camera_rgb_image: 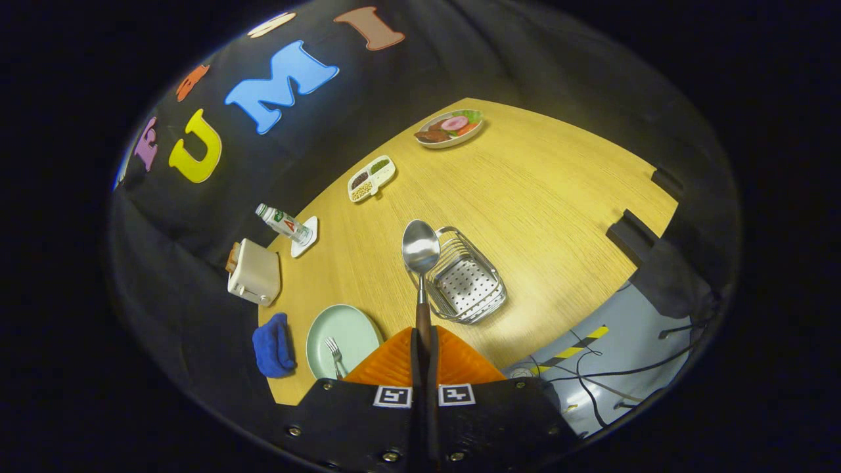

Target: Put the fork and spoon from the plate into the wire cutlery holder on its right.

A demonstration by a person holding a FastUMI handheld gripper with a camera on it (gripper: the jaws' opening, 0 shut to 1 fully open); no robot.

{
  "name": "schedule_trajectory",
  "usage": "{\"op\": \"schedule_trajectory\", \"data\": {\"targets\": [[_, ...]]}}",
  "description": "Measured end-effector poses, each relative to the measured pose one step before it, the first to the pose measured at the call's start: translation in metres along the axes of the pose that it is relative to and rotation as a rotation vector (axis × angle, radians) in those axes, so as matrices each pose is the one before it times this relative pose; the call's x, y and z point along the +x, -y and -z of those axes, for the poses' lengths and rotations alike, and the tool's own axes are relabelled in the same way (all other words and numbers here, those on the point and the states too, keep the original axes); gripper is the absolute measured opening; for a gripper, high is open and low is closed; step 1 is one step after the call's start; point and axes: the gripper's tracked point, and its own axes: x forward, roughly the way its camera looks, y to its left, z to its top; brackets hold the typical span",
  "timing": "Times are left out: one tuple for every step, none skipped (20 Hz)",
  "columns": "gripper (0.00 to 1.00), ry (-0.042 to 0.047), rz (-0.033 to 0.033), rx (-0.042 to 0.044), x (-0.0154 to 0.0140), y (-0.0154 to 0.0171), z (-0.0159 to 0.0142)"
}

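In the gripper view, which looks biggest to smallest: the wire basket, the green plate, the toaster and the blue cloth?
1. Wire basket
2. Green plate, close behind
3. Toaster
4. Blue cloth

Toaster and cloth look alike, so that order is unsure. The tongs are shut on the spoon.

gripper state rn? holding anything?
Gripper: closed on the spoon handle, bowl pointing ahead over the wire cutlery holder.
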Motion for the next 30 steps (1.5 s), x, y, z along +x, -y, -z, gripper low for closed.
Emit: {"op": "schedule_trajectory", "data": {"targets": [[0.01,-0.00774,0.00938,0.00381,0.00046,0.00312,0.00263],[0.01,-0.00699,0.00704,0.00444,0.00006,0.00217,0.00113],[0.01,-0.0093,0.00493,0.0031,0.00036,0.00155,0.00206],[0.01,-0.00765,0.00278,0.00371,0.00113,-0.00108,0.00106],[0.01,-0.00667,0.00291,0.00167,0.00087,0.00027,0.00157],[0.01,0.00015,0.0039,0.00123,0.00046,-0.00041,0.0001],[0.01,0.00328,0.0079,-0.00162,0.00027,0.00311,-0.00152],[0.01,0.00367,0.01122,-0.00238,-0.00181,0.00175,-0.00159],[0.01,0.00427,0.01029,-0.00138,-0.00161,-0.00016,-0.00112],[0.01,0.00219,0.00612,0.00036,-0.00024,-0.0006,-0.00219],[0.01,-0.00415,0.00182,-0.00102,0.00018,-0.00064,-0.0004],[0.01,-0.00355,0.00057,0.00443,-0.00078,-0.00054,-0.00097],[0.01,-0.00233,0.00438,0.0072,0.00017,0.00082,-0.00068],[0.01,-0.00146,-0.00017,0.00452,0.0,0.00034,-0.00129],[0.06,0.00482,0.00271,-0.00227,-0.00063,0.00123,-0.00208],[0.06,0.00305,0.00608,-0.00603,-0.00039,0.0003,-0.00199],[0.06,0.01172,0.00107,-0.00487,-0.00172,-0.00128,-0.00138],[0.09,0.01084,0.01528,-0.00859,-0.00054,0.00205,-0.00177],[0.09,0.01606,0.00049,-0.00951,0.00023,-0.00336,-0.00338],[0.09,0.02602,-0.02156,-0.00127,-0.00274,-0.00714,-0.00706],[0.14,0.021,-0.01149,-0.00746,0.00295,-0.00577,-0.00562],[0.21,0.0252,0.01131,-0.02038,0.00046,0.0015,-0.00419],[0.25,0.03299,0.00193,-0.02742,0.00049,-0.00044,-0.00585],[0.34,0.02847,0.0015,-0.03683,-0.00256,-0.00264,-0.00314],[0.47,0.02993,0.00685,-0.0329,-0.00497,-0.00096,-0.0059],[0.59,0.02699,-0.00427,-0.03059,-0.00322,-0.0032,-0.0055],[0.59,0.0208,-0.00735,-0.02779,-0.00015,-0.0056,-0.00326],[0.59,0.0144,-0.0063,-0.02531,-0.00116,-0.00443,-0.00289],[0.59,0.01058,-0.01013,-0.02248,0.0006,-0.00528,-0.00037],[0.59,0.00518,-0.00924,-0.02195,0.00011,-0.00531,-0.00104]]}}
